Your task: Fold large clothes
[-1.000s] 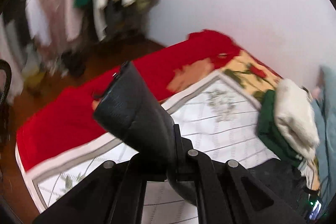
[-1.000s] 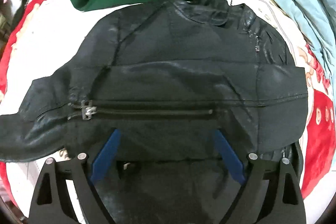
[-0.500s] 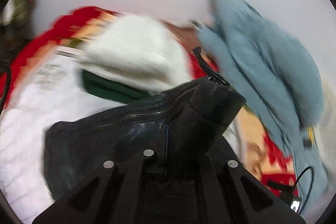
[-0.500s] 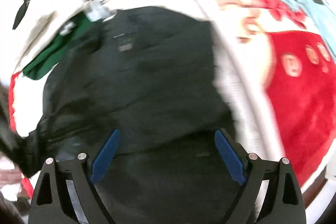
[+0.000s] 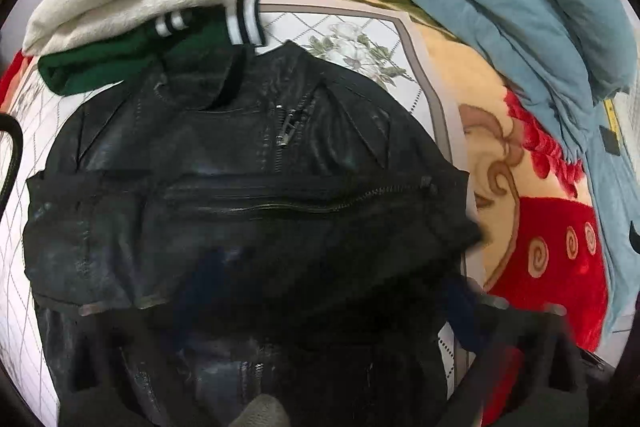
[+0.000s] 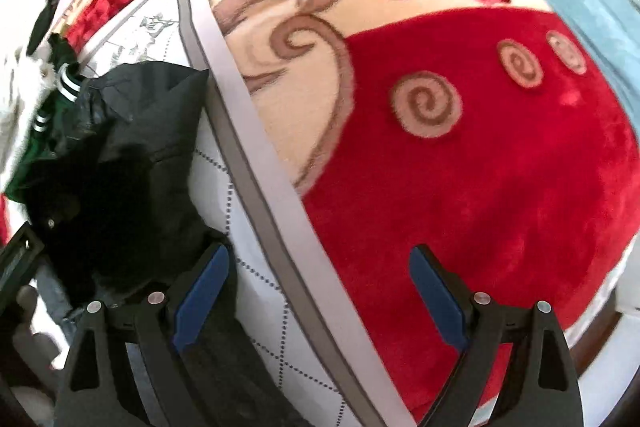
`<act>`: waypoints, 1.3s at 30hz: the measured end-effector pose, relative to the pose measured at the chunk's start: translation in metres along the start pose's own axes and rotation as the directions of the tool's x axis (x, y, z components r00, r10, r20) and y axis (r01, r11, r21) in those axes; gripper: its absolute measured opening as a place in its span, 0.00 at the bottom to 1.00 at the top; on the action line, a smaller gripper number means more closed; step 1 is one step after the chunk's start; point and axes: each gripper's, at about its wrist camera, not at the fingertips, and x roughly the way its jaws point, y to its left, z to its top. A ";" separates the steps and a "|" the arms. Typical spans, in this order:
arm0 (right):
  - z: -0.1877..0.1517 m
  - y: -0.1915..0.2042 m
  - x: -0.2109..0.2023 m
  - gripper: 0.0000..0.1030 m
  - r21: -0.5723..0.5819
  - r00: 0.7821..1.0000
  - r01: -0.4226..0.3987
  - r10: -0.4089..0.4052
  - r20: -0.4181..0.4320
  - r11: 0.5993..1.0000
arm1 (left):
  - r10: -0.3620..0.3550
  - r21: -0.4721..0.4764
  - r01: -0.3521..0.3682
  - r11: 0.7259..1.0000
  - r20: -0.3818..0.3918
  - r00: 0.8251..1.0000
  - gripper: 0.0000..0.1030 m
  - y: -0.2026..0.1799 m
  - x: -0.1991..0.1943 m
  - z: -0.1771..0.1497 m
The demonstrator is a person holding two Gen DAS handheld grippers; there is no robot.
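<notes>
The black leather jacket (image 5: 248, 195) fills the centre of the left view, folded on the quilt (image 5: 384, 43). The left gripper (image 5: 332, 299) is blurred; I cannot tell its state. The right gripper (image 6: 320, 303) gapes empty at lower centre.

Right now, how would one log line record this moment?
black leather jacket: sleeve folded across front | left gripper: jaws apart, blurred | right gripper: jaws open, empty, over red plush blanket

Left wrist view close above black jacket (image 5: 248, 195), right wrist view beside it
</notes>
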 end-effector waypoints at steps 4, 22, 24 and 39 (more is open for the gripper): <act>-0.001 0.004 0.007 0.90 0.001 0.993 -0.116 0.116 -0.035 0.993 | 0.027 -0.048 -0.026 0.998 0.007 1.000 1.00 0.031 -0.021 -0.001; -0.038 0.110 0.086 0.57 -0.125 0.932 -0.330 0.301 -0.204 0.936 | 0.248 -0.345 -0.301 0.889 -0.188 0.950 0.32 0.293 0.001 -0.105; -0.041 0.113 0.085 0.34 -0.104 0.929 -0.335 0.310 -0.201 0.937 | 0.246 -0.311 -0.284 0.907 -0.157 0.957 0.06 0.286 -0.002 -0.100; -0.075 0.195 0.068 0.18 -0.213 0.907 -0.386 0.327 -0.266 0.898 | 0.366 -0.389 -0.393 0.833 -0.144 0.919 0.03 0.407 -0.076 -0.123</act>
